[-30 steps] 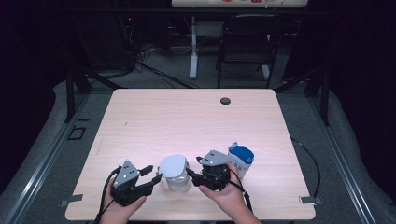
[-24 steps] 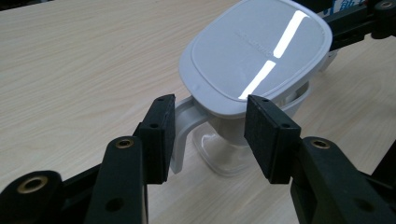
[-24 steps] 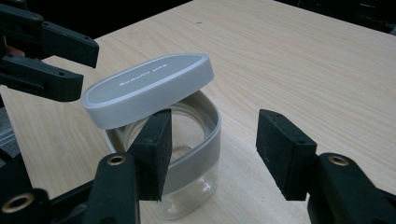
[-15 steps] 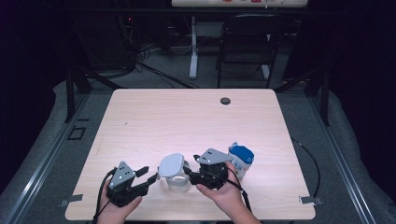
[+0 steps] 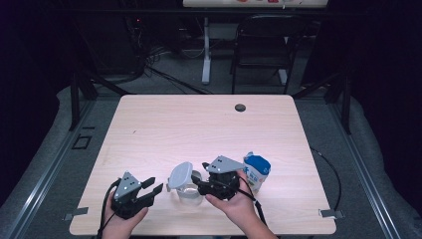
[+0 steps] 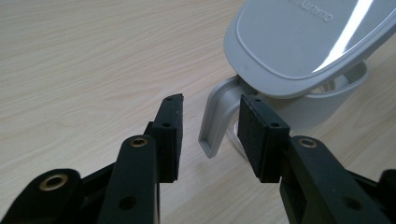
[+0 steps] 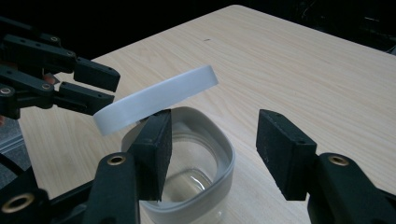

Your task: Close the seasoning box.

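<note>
A clear tub stands near the table's front edge, its grey lid tilted up. My right gripper hangs over the tub, open; one pad is by the rim and the other stands clear to the side. The raised lid is just beyond that gripper. My left gripper lies left of the tub. Its jaws have just been closing. They stand open either side of the lid's grey tab, and the left pad is clear of it. Above the tab, the lid overhangs.
A blue and white pack stands upright just right of my right hand. The wooden table has a dark round hole at its far edge. A chair and cables are on the floor beyond.
My left gripper has drawn back a little from the tub toward the lower left, and its jaws have narrowed. The right hand, tub and pack have stayed put.
</note>
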The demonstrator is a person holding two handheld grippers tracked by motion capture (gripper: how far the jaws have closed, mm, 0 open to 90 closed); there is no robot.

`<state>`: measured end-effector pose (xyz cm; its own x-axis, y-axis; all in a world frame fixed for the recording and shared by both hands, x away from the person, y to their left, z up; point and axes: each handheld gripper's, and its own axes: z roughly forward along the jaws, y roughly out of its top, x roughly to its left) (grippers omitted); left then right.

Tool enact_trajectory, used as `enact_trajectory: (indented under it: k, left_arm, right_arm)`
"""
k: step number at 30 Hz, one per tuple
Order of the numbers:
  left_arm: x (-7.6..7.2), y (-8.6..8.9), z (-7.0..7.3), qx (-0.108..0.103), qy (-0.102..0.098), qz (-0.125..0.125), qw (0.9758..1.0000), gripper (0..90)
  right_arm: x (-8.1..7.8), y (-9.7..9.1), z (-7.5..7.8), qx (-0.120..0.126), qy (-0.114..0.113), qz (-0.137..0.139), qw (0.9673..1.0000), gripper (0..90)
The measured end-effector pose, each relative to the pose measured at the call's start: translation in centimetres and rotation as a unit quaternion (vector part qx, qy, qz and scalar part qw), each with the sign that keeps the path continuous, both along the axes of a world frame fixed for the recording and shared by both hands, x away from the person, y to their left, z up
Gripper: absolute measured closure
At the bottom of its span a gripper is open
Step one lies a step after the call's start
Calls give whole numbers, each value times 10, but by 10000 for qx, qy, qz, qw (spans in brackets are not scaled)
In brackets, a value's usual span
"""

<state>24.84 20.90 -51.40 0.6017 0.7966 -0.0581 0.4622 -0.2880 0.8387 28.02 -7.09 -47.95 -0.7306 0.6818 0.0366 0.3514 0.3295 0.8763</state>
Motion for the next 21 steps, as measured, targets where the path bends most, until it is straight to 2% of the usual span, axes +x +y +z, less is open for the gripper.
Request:
enact_trajectory:
  k: [6,21]
  left_arm:
    - [1,1,-2,33,63,-17,10000,611]
    - [2,4,-3,-2,69,60,10000,609]
  right_arm:
    - [1,7,4,24,-54,61,10000,458]
    - [2,16,11,48,-125,96,9999,458]
